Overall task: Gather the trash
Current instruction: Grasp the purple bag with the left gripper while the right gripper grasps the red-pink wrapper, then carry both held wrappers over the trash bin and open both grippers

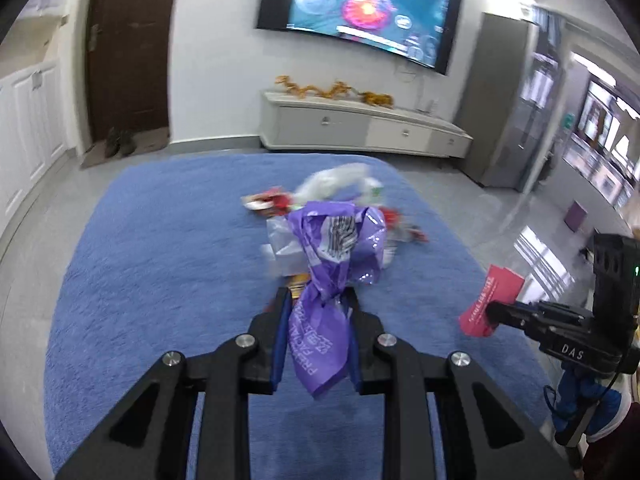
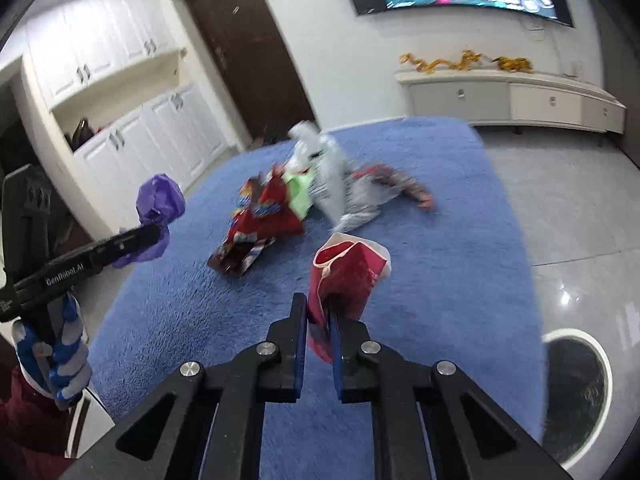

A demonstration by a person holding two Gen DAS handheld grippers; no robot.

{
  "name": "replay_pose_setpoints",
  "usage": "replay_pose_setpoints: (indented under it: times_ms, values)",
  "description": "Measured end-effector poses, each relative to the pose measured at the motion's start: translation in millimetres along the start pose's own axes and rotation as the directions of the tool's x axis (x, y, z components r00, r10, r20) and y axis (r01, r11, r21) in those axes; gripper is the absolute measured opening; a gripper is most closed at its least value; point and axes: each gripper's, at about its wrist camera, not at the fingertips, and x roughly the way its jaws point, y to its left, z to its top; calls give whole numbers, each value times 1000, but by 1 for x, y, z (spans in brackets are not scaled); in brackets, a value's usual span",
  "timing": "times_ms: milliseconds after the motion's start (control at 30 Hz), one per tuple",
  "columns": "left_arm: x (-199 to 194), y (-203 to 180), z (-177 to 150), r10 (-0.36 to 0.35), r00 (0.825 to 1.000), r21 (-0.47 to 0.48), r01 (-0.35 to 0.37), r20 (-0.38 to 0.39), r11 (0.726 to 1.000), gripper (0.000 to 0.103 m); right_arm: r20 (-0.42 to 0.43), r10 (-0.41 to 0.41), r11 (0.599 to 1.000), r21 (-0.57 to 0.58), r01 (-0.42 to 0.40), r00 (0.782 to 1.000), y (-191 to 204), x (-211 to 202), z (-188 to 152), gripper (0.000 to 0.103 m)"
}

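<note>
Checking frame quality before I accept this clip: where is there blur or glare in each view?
Left wrist: trash pile smeared by motion, purple wrapper sharper, window glare on the floor. Right wrist: pile blurred, red packet fairly sharp, fisheye bends the blue rug.

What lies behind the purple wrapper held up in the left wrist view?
Behind the purple wrapper, the rest of the trash pile lies on the blue rug: red packets and clear plastic show around its edges. The pile's middle is covered by the wrapper.
</note>
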Motion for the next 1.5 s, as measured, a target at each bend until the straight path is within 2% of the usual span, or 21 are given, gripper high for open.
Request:
replay_pose_setpoints:
  times_ms: [133,267,400,567,667,733,767,800,833,867,933,1000,1133,1200,1333,1500]
  values:
    - [15,-57,14,-85,996,85,86,-19,993,23,61,-74,996,53,71,995,-33,-41,-5,10]
    - [43,-128,25,-174,982,189,186,-76,964,24,71,-172,976,147,161,982,-81,-69,-17,10]
    - [84,-200,26,-231,959,277,270,-165,922,24,17,-256,937,252,244,966,-143,-75,-41,10]
    - [136,-272,22,-255,928,335,339,-270,879,25,-73,-284,872,395,289,956,-215,-62,-71,11]
    - [165,-303,19,-280,901,339,391,-332,856,25,-114,-301,834,450,319,947,-246,-52,-87,13]
    - [179,-320,14,-312,872,319,439,-378,840,29,-132,-315,813,474,339,940,-260,-52,-96,16]
    - [186,-326,16,-322,859,309,456,-398,835,31,-138,-323,798,493,348,936,-268,-54,-101,23]
    - [191,-332,16,-329,850,301,467,-411,832,42,-142,-329,788,504,355,933,-271,-55,-103,33]
    - [197,-338,18,-338,844,293,476,-416,829,54,-145,-339,774,519,363,929,-276,-58,-108,38]
    - [199,-341,19,-341,844,290,478,-414,829,58,-145,-344,768,525,367,928,-278,-62,-110,43]
    - [202,-345,22,-348,843,282,480,-411,831,60,-149,-358,753,538,379,922,-282,-69,-116,45]
    - [198,-344,22,-343,852,287,470,-396,835,60,-144,-368,742,549,384,919,-284,-77,-119,46]
    - [181,-333,27,-285,904,327,387,-319,862,60,-115,-386,735,561,380,915,-277,-92,-112,47]
    - [171,-322,31,-261,924,334,349,-281,876,60,-88,-394,739,561,372,915,-269,-97,-101,47]
    - [143,-291,39,-220,956,328,275,-196,904,60,-8,-403,777,526,347,915,-240,-120,-80,47]
    - [98,-232,46,-167,983,293,184,-82,938,60,84,-402,829,457,323,912,-195,-142,-54,47]
